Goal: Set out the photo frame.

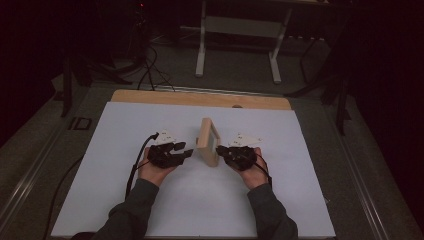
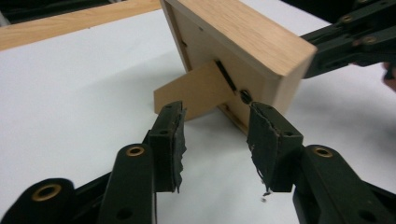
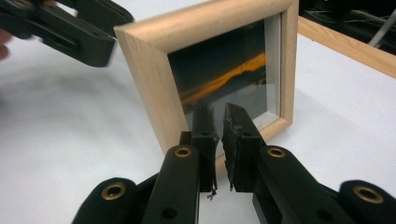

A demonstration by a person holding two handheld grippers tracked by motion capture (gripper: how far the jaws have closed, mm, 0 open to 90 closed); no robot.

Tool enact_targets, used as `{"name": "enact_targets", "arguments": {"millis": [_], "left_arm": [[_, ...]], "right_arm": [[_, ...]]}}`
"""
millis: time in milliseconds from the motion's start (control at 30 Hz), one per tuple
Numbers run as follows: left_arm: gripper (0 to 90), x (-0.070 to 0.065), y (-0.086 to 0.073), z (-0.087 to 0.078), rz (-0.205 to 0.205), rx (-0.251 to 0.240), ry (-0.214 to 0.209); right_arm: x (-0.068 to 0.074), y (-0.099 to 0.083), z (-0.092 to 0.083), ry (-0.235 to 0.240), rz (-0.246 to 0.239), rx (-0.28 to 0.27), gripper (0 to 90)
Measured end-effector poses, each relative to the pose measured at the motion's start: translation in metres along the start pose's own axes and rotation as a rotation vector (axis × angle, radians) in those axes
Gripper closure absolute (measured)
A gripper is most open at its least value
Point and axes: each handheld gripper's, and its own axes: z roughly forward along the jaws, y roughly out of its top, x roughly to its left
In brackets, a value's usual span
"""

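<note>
A light wooden picture frame (image 1: 207, 141) stands upright on the white sheet (image 1: 125, 200), propped on its back stand (image 2: 191, 91). My left gripper (image 1: 189, 151) is just left of it, behind the frame's back (image 2: 243, 37). Its jaws (image 2: 215, 116) are open with nothing between them, close to the stand. My right gripper (image 1: 220, 150) is on the other side, facing the glazed front (image 3: 224, 74). Its pads (image 3: 218, 114) stand only a narrow gap apart, empty, near the frame's lower edge. Each gripper view also catches the other gripper beyond the frame's near corner.
A wooden board edge (image 1: 200, 98) runs along the far side of the white sheet. Beyond it on the dark floor stand white table legs (image 1: 240, 40) and loose cables (image 1: 150, 70). A cable (image 1: 135, 165) trails from the left gripper.
</note>
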Motion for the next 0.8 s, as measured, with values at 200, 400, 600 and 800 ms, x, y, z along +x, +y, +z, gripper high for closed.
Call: {"name": "enact_targets", "arguments": {"millis": [200, 400, 600, 800], "left_arm": [[49.6, -0.006, -0.002, -0.002, -0.002, 0.001, -0.018], [42.5, -0.013, -0.001, -0.002, 0.007, 0.009, -0.029], [32.4, -0.022, 0.004, 0.001, 0.026, 0.003, -0.014], [27.9, -0.027, 0.011, 0.006, 0.019, -0.004, -0.012]], "right_arm": [[-0.002, -0.004, 0.003, -0.011, -0.002, 0.037, 80.6], [-0.007, -0.004, 0.0, -0.034, 0.009, 0.046, 77.3], [-0.01, -0.005, -0.001, -0.042, 0.02, 0.048, 72.0], [-0.01, -0.006, 0.002, -0.038, 0.027, 0.054, 68.4]]}}
